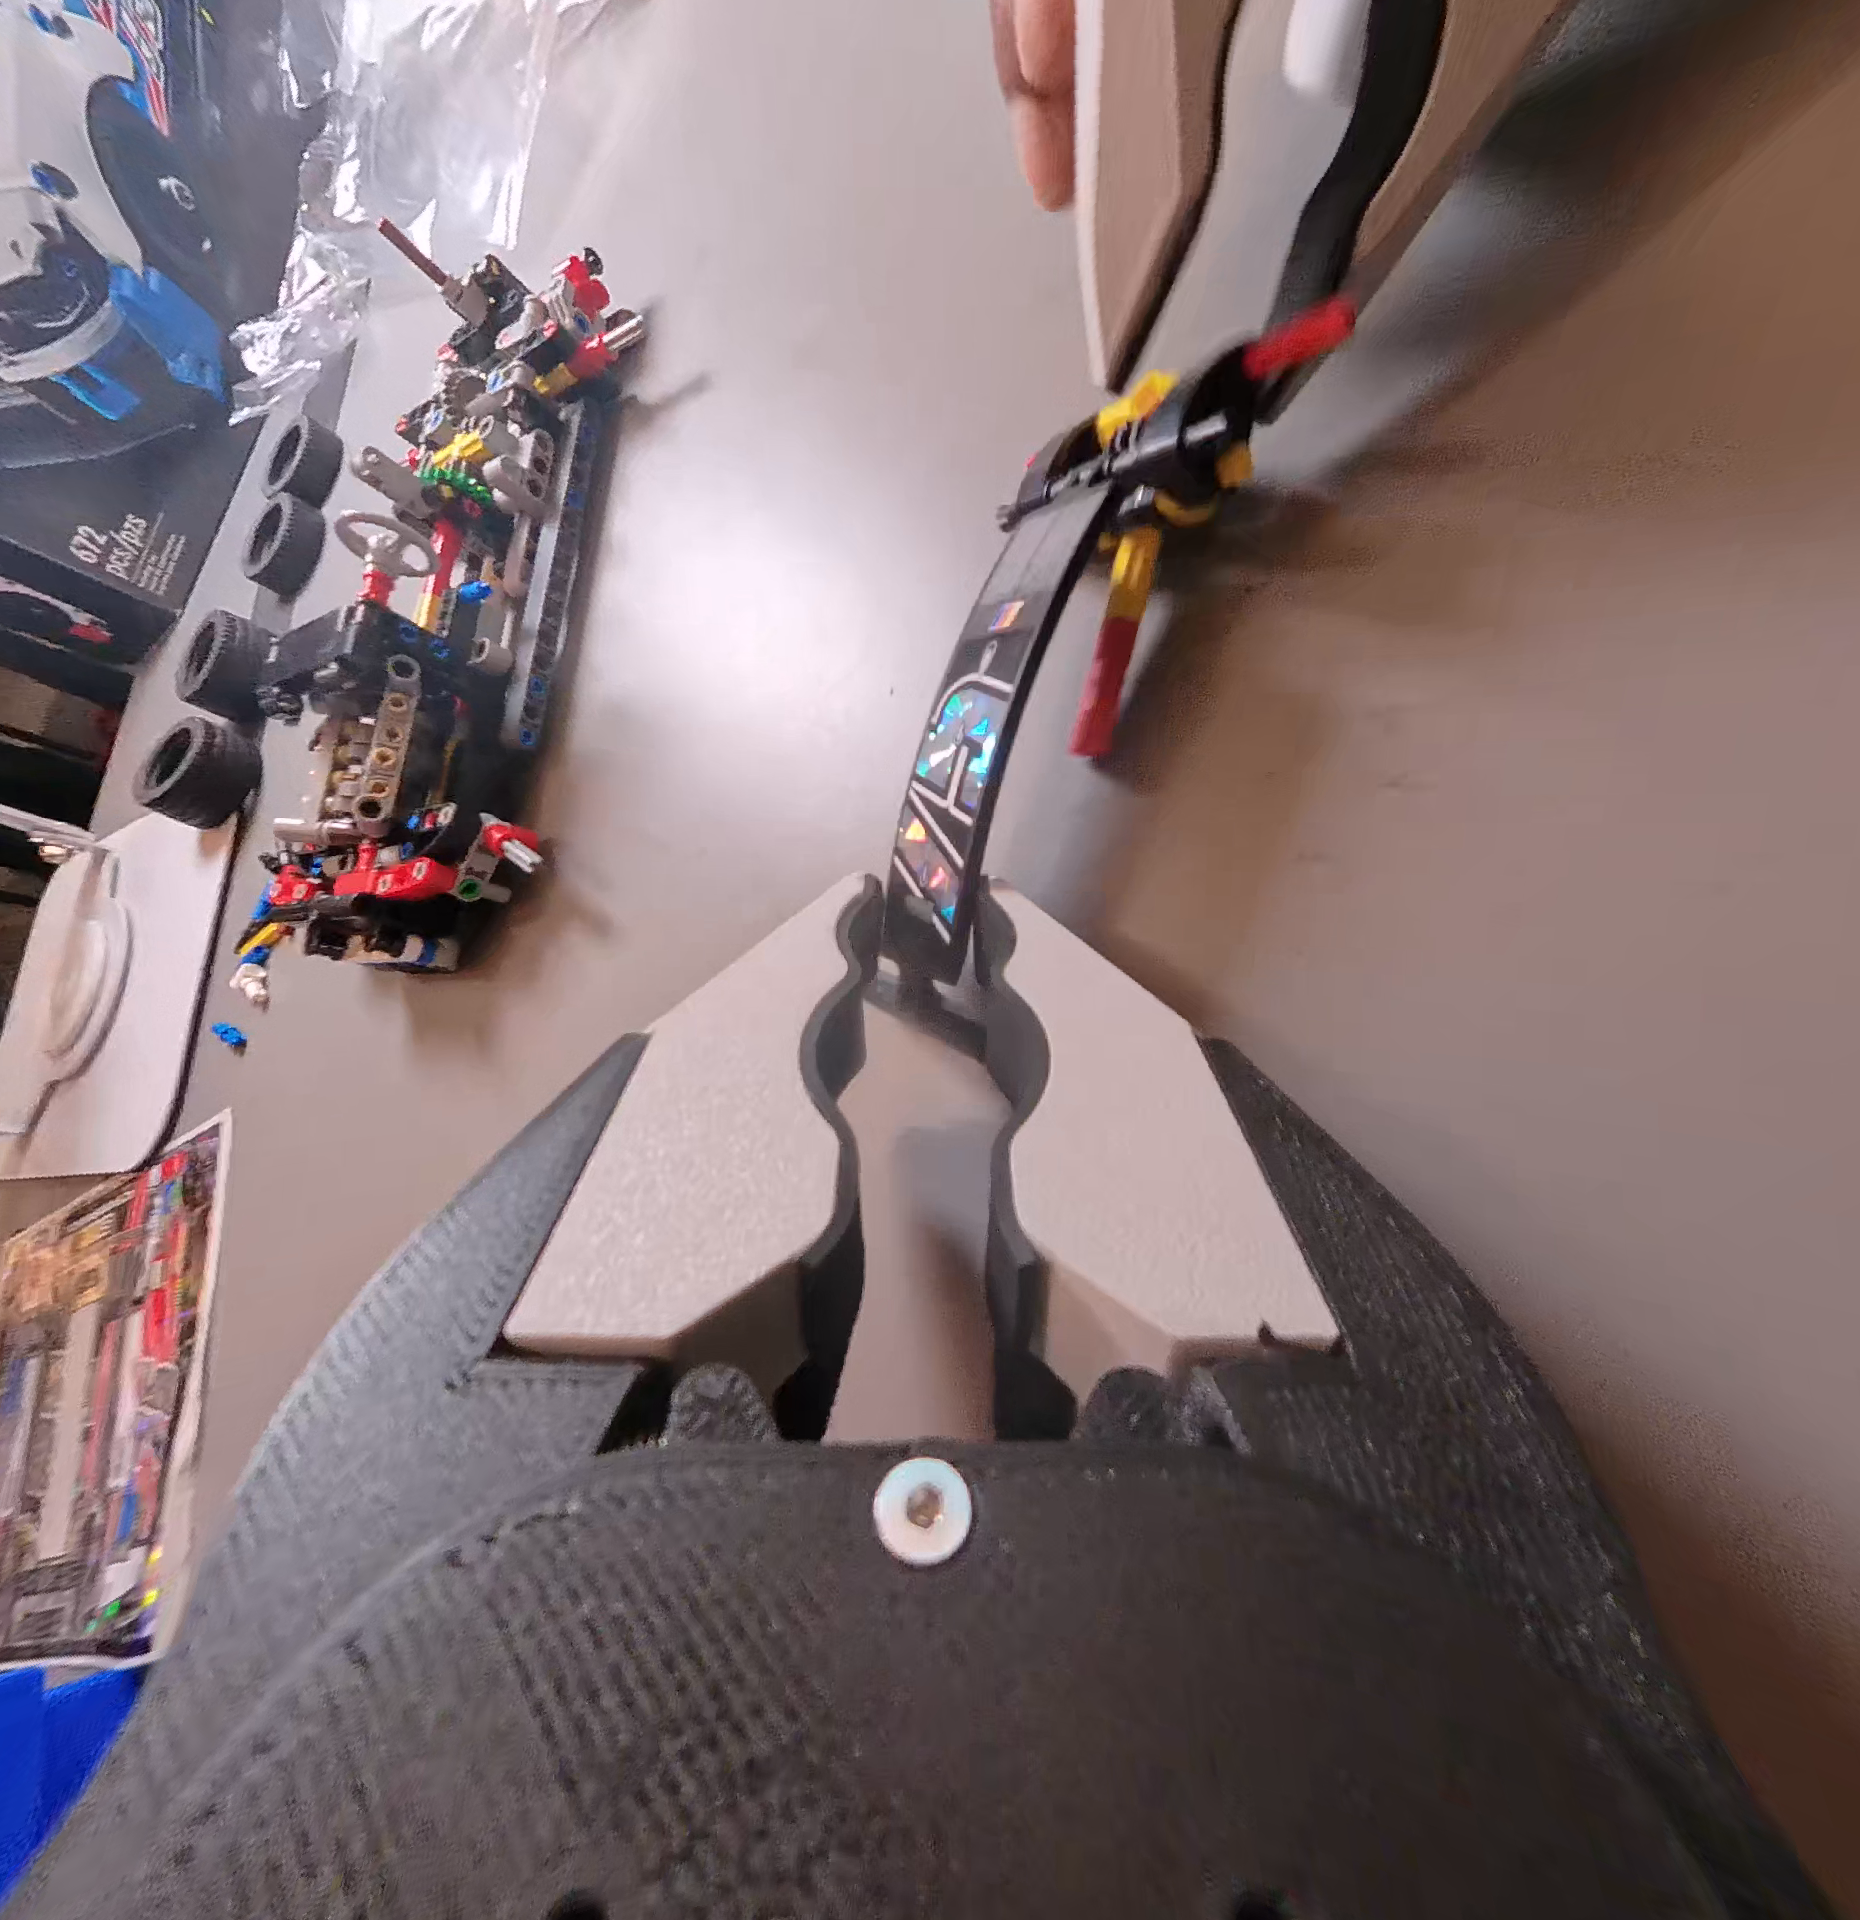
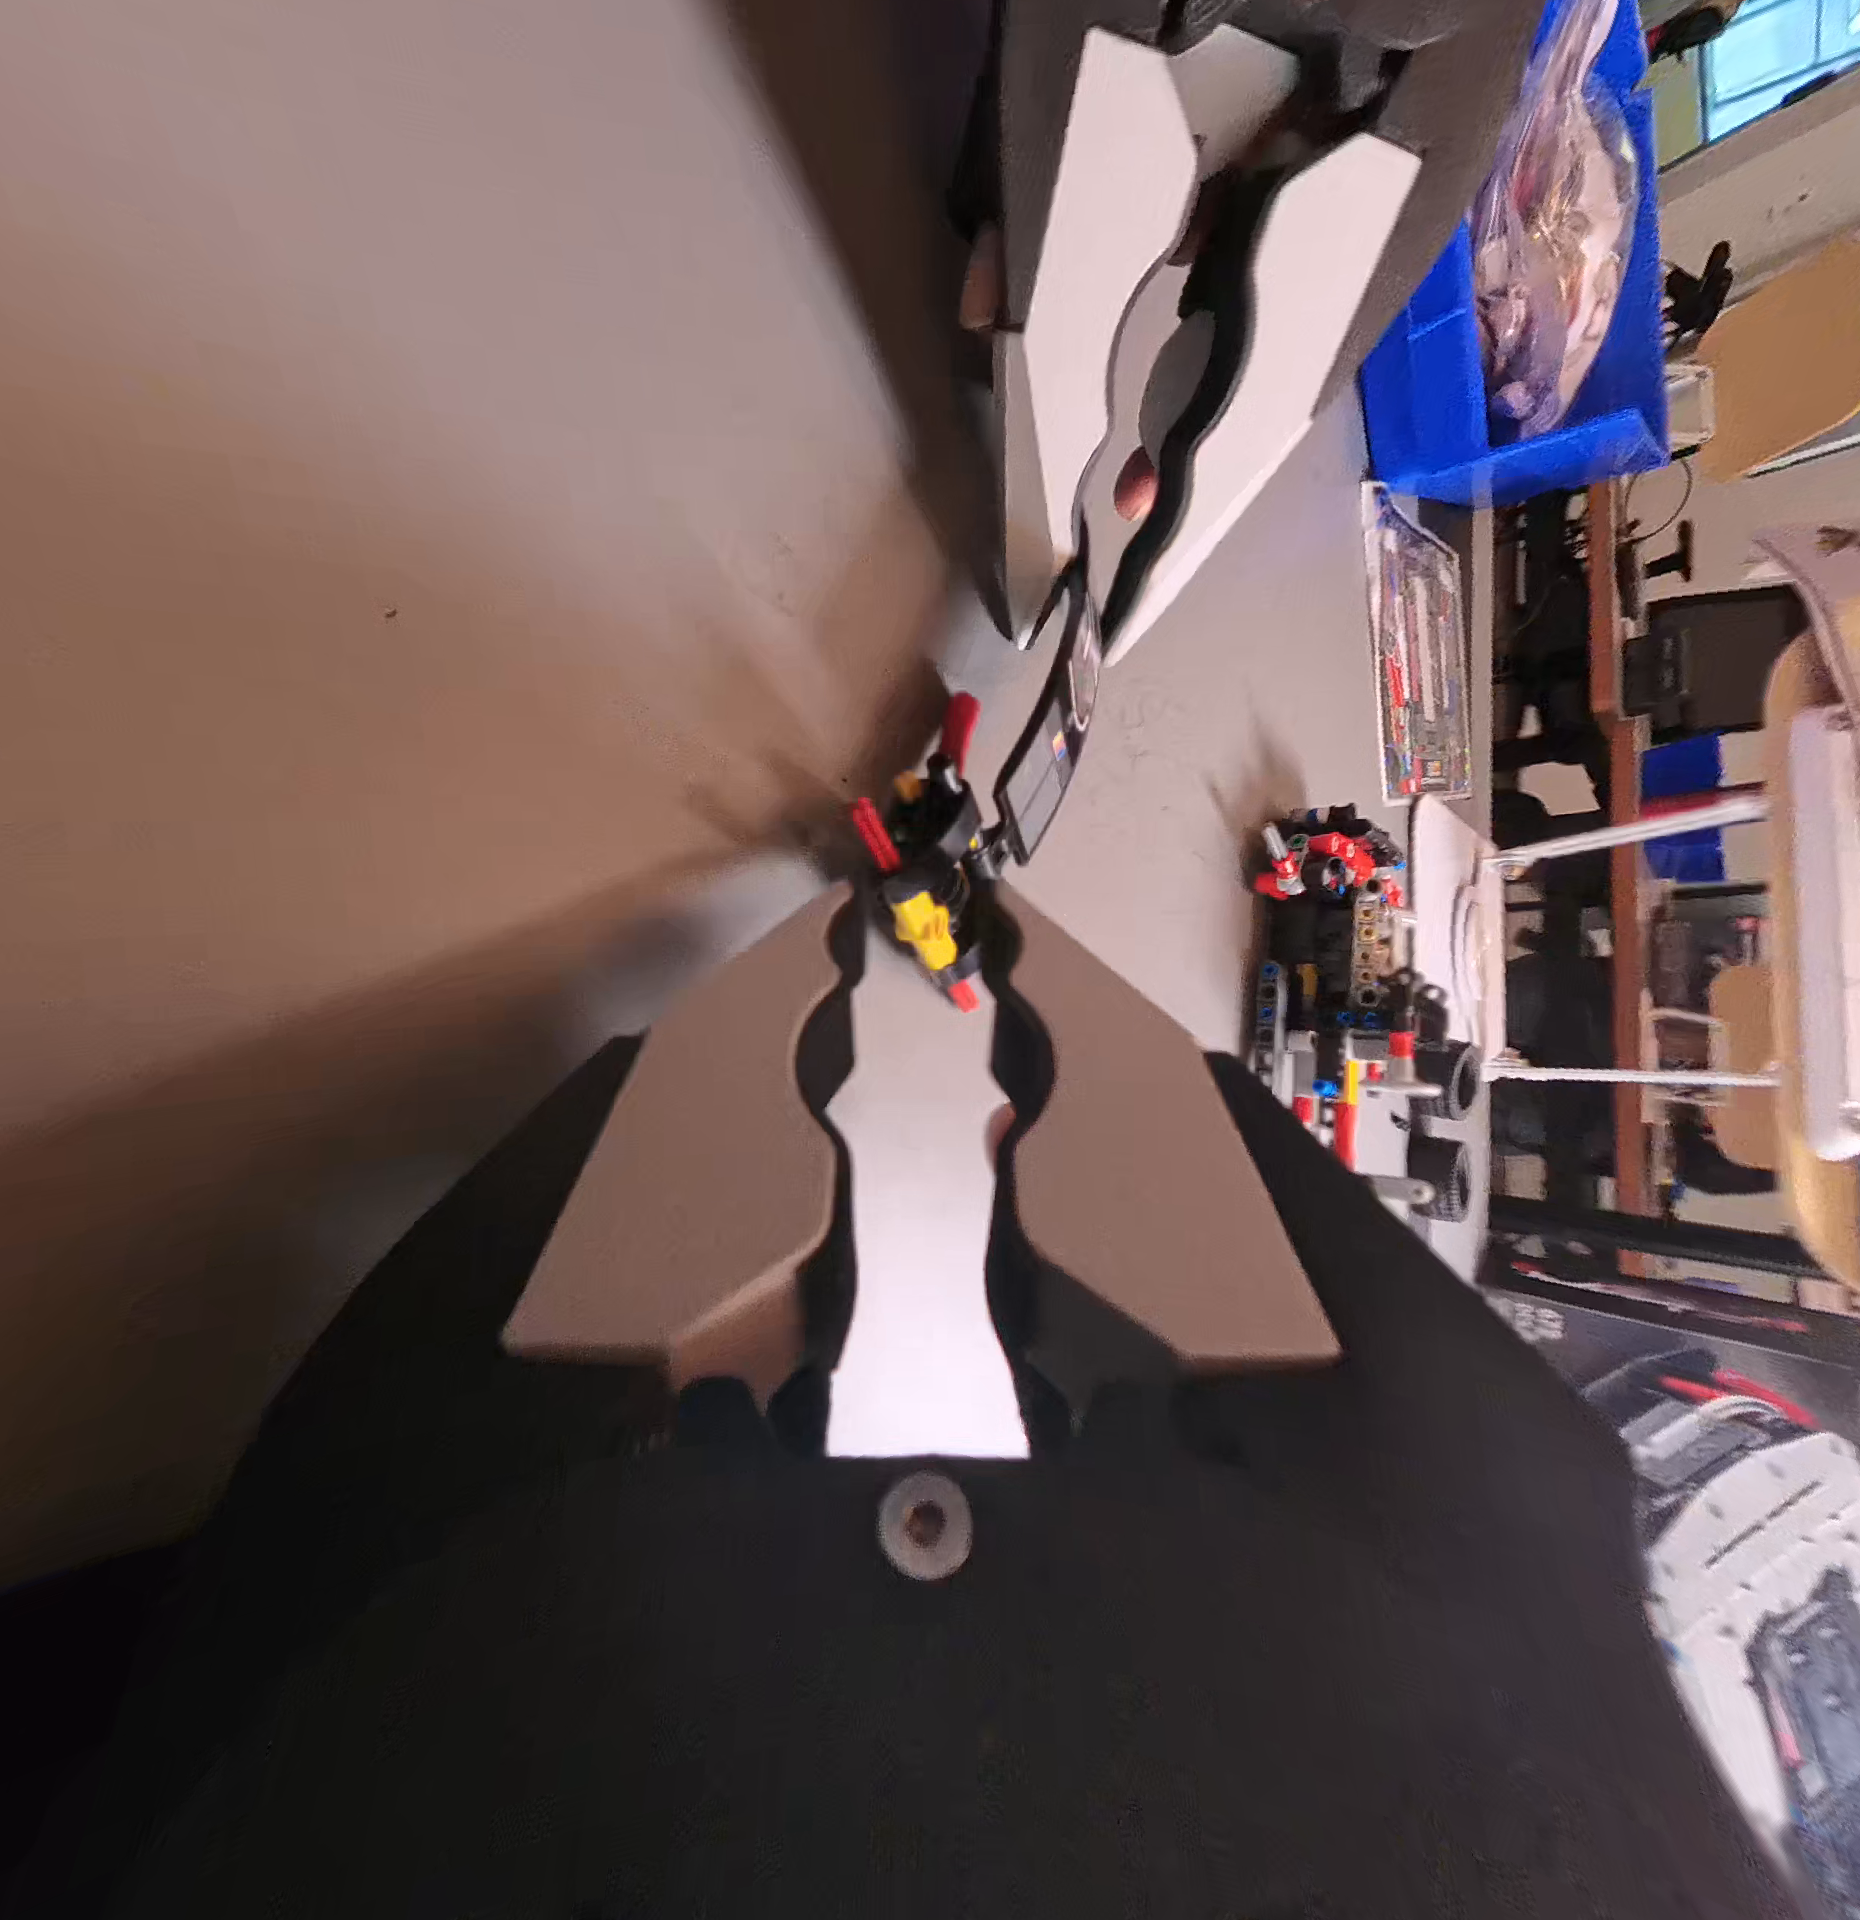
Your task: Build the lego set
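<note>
My left gripper is shut on the near end of a black curved panel with a shiny sticker. The panel's far end joins a small black, yellow and red assembly. My right gripper is shut on that assembly, with its yellow part between the fingers. Both hold the piece above the table. The right gripper shows at the top of the left wrist view. The left gripper shows in the right wrist view holding the panel. The partly built chassis lies on the table.
Several black tyres lie beside the chassis. The set's box, a clear plastic bag and an instruction booklet are on the table. A blue bin holds bagged parts. A white stand sits nearby. The tips of one gripper are about 9 cm away from the tips of the other.
</note>
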A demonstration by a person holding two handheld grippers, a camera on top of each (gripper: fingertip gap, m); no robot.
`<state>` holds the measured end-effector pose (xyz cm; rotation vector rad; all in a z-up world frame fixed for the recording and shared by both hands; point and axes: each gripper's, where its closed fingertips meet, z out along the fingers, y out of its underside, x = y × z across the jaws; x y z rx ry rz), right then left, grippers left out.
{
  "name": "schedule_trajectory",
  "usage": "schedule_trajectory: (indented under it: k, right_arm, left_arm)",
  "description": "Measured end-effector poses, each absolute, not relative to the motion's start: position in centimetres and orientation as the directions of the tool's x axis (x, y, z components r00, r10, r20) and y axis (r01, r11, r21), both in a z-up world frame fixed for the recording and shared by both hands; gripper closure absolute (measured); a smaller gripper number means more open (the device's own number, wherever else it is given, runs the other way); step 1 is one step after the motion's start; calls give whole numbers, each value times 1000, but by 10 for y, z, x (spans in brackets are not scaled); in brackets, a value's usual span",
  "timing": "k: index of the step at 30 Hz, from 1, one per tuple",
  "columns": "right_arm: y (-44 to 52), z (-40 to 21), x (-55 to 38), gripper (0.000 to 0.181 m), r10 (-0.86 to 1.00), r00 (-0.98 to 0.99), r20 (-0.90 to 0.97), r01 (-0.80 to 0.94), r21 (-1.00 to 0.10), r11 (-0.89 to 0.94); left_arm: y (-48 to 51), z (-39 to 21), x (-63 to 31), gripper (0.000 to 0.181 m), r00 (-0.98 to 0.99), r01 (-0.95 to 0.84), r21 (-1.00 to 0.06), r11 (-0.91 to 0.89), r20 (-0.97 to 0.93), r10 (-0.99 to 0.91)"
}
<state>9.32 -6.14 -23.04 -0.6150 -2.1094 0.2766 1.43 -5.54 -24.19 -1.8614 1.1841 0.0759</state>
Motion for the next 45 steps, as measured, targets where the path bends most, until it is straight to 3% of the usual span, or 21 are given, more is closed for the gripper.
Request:
schedule_trajectory:
  k: [4,7,15,24,26,27,31,34,36,39,43,45]
  right_arm:
    - [-64,-235,86,173,398,-445,802,326,-269,906]
    - [-65,-240,81,171,379,-426,822,403,-203,892]
    - [-90,-210,74,151,753,-451,479,392,-651,650]
    - [-66,-235,75,139,782,-616,90,479,-746,463]
    - [-73,-235,67,157,781,-617,99,454,-766,455]
    - [-72,-234,64,157,795,-596,117,454,-767,453]
    - [-49,-235,57,158,914,-344,215,559,-735,383]
    - [-29,-231,59,159,969,-16,247,641,-741,199]
    - [-41,-228,55,159,974,67,217,631,-765,127]
    - [-72,-220,42,140,986,14,165,587,-800,125]
    - [-90,-200,55,146,977,-191,92,562,-806,186]
    - [-79,-189,68,147,935,-293,200,533,-777,333]
  left_arm:
    - [-61,-239,18,149,586,-672,-716,-191,-355,-729]
    - [-59,-231,13,146,618,-636,-742,-212,-326,-715]
    - [-52,-228,-9,155,666,-643,-721,-258,-360,-653]
    - [-97,-232,23,157,525,-562,-776,-286,-68,-848]
    - [-98,-233,26,156,520,-567,-773,-283,-70,-852]
    - [-96,-233,25,156,529,-565,-775,-283,-77,-845]
    - [-82,-228,14,155,603,-544,-783,-303,-113,-789]
    - [-70,-226,12,153,665,-515,-794,-322,-133,-734]
    - [-65,-229,12,150,693,-516,-786,-341,-148,-706]
    - [-65,-232,18,146,694,-527,-778,-343,-162,-701]
    - [-71,-233,22,140,674,-531,-773,-347,-137,-726]
    - [-75,-233,26,131,658,-523,-773,-360,-98,-747]
